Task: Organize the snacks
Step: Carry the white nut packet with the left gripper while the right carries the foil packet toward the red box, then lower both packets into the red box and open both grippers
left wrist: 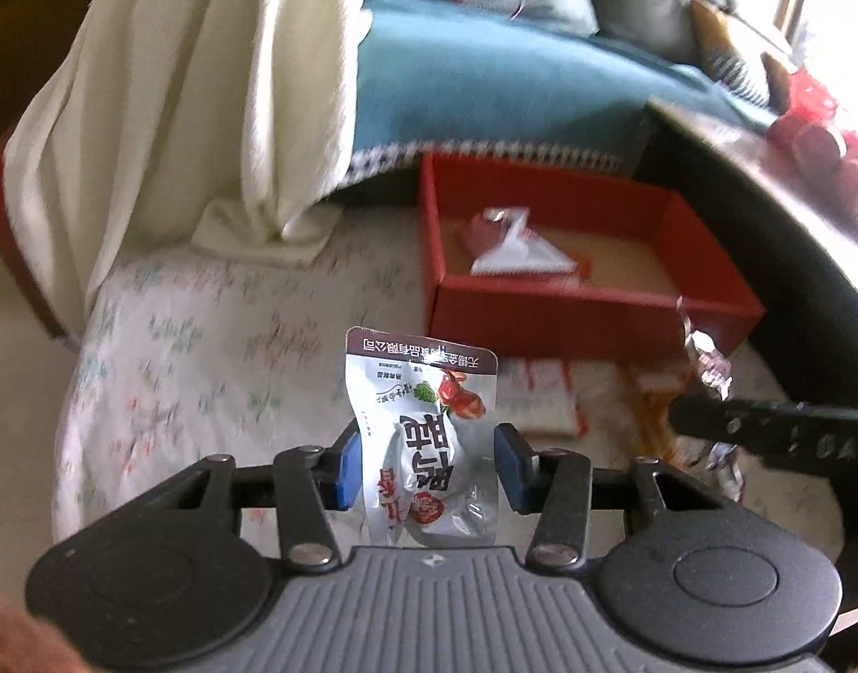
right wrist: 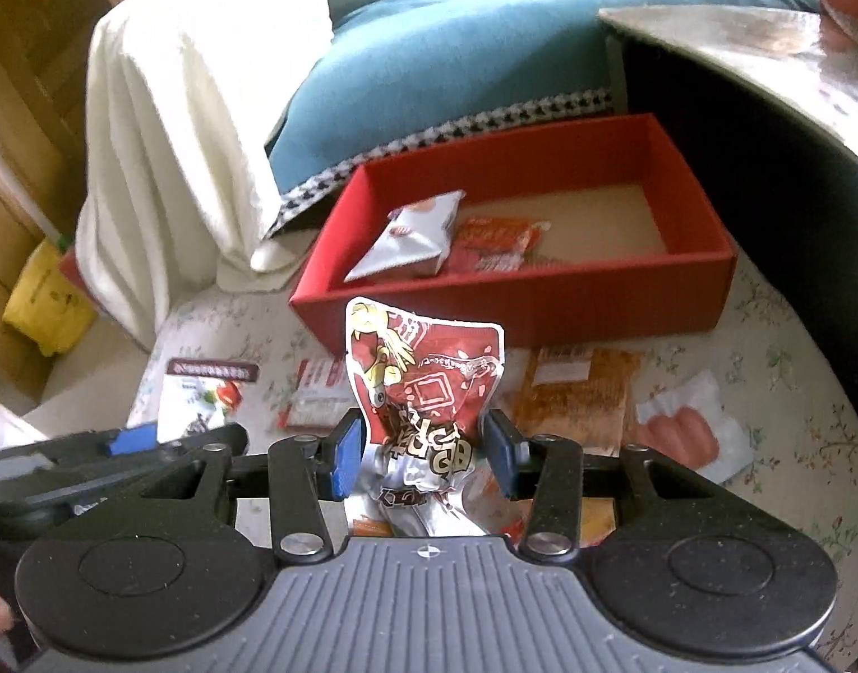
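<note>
Left hand-held gripper (left wrist: 429, 462): blue pads pinching a silver snack packet (left wrist: 426, 437), packet upright between them, dark-banded edge pointing away, print upside down. Held above a floral-patterned cloth surface (left wrist: 204, 359), short of the red box (left wrist: 591, 311).

Right hand-held gripper (right wrist: 424, 457): pads pressed on a crumpled red-and-silver snack packet (right wrist: 423, 398) with a yellow cartoon figure, also upright and raised over the cloth. Seen from the left wrist view as a dark bar at the right edge with a crinkled foil edge above it.

Beyond both, on the cloth: red box open on top, pale floor inside. In it, toward the left end, a silver packet (right wrist: 412, 238) leaning over a red-orange packet (right wrist: 493, 247); right half of the box floor bare.

Between gripper and box, loose on the cloth: an orange-brown packet (right wrist: 577, 398), a clear-white packet of pinkish sausages (right wrist: 687, 426) to its right, a red-and-white packet (right wrist: 317, 398) to the left, partly hidden.

Farther back: teal cushion (right wrist: 429, 67) with checked trim touching the box's far wall, white blanket (right wrist: 193, 101) draped at left, grey curved desk (right wrist: 765, 50) edge at upper right.
</note>
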`<state>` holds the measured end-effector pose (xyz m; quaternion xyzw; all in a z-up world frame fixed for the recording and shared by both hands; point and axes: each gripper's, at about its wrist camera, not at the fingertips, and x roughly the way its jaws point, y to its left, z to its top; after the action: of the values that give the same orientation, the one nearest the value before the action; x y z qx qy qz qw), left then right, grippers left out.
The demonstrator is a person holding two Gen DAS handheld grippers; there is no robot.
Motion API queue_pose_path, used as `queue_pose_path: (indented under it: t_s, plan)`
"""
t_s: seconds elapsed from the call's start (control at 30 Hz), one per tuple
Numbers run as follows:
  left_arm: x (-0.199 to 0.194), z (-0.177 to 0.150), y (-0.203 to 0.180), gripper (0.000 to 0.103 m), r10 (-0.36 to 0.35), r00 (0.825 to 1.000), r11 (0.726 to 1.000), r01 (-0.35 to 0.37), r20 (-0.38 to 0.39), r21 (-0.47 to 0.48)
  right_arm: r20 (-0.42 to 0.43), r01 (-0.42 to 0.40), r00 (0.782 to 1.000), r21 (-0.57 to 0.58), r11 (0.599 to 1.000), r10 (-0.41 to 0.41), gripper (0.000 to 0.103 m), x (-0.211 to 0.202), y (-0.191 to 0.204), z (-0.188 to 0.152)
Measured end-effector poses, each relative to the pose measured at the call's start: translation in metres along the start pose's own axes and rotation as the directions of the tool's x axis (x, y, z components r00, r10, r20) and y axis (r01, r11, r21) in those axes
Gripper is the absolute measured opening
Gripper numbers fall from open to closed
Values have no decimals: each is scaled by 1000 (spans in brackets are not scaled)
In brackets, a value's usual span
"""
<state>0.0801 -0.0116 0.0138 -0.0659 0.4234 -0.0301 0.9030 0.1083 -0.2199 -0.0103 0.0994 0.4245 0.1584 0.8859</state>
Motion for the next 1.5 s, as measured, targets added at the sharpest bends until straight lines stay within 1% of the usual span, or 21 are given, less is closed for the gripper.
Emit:
queue_pose_path:
  t_s: [0.13,0.27,0.37,0.4,0.53,0.6,0.73,0.83,0.93,1.03,1.17,1.33,1.5]
  plan:
    - [6,17,6,40,-53,998,998,54,45,-19,11,38,999,13,999,-38,53,7,-4,4]
    - [15,21,15,40,-90,991,995,95,101,-38,39,61,997,21,998,-62,53,10,-5,9]
    - [27,27,20,40,-122,990,990,126,71,-59,63,60,996,18,998,-61,53,14,-4,16]
    - [28,30,20,40,-131,988,989,136,77,-63,71,66,995,12,998,-67,53,16,-4,19]
    - [25,36,23,40,-108,986,991,117,129,-67,95,61,993,23,998,-63,53,22,-8,34]
    - [23,36,26,40,-84,985,993,95,148,-64,99,62,993,19,998,-63,53,24,-9,41]
    - [16,36,28,40,-50,987,996,60,151,-62,124,34,992,14,999,-35,53,15,-7,46]
    - [2,40,27,40,-28,985,997,39,169,-63,142,21,990,12,1000,-23,53,7,-7,47]
    - [-5,50,23,41,-32,984,998,42,175,-51,173,11,985,33,999,-16,53,0,-8,51]
    - [-5,63,17,41,-48,977,998,56,207,-33,188,15,982,40,999,-23,53,2,-10,58]
    - [10,82,11,41,-66,973,996,77,221,-38,192,27,981,49,998,-36,53,14,-11,72]
    - [34,102,-2,41,-74,972,997,80,224,-16,191,44,980,33,998,-49,53,31,-11,89]
    - [60,114,-13,41,-81,978,996,85,190,-13,187,59,980,29,998,-63,53,46,-15,105]
